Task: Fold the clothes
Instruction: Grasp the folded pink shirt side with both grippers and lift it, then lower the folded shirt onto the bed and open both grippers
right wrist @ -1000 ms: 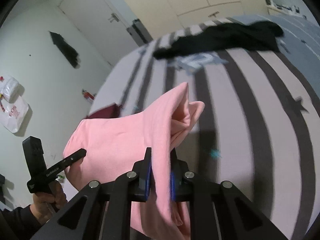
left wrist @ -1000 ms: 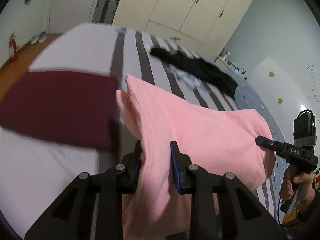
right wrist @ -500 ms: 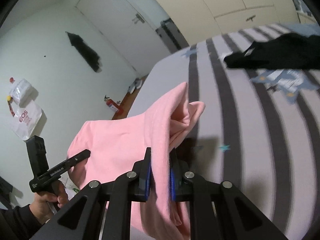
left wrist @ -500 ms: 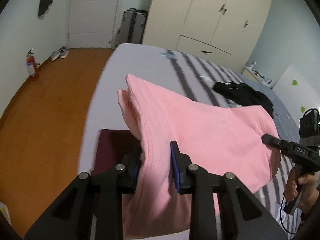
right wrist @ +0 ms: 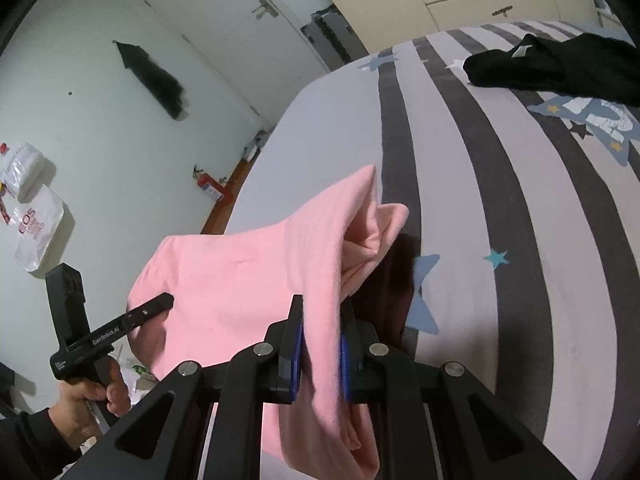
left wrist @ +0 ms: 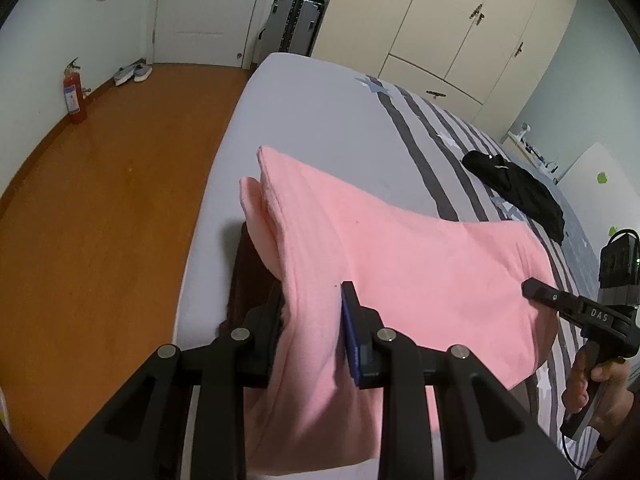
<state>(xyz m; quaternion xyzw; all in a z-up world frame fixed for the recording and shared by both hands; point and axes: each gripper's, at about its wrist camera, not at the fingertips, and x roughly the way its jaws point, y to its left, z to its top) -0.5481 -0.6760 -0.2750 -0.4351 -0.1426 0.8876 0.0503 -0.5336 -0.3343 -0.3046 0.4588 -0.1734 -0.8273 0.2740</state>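
Observation:
A folded pink garment (left wrist: 400,264) hangs stretched between both grippers above the bed. My left gripper (left wrist: 312,300) is shut on one end of the pink garment, its pads pressing the cloth. My right gripper (right wrist: 322,320) is shut on the other end of the pink garment (right wrist: 248,272). In the left wrist view the right gripper (left wrist: 536,292) shows at the far right, held by a hand (left wrist: 592,392). A dark maroon folded garment (left wrist: 244,276) lies on the bed right under the pink one, mostly hidden; the same maroon garment (right wrist: 394,284) peeks out in the right wrist view.
The striped, star-printed bed (left wrist: 320,120) has its edge at the left, with wooden floor (left wrist: 100,200) beyond. A black garment (left wrist: 516,188) lies farther along the bed. A fire extinguisher (left wrist: 74,94), shoes, a suitcase (left wrist: 294,20) and wardrobes (left wrist: 460,20) stand by the walls.
Both grippers have carried the pink garment sideways across the bed toward its edge and a little lower. The maroon garment, earlier off to the left, now lies under the pink one.

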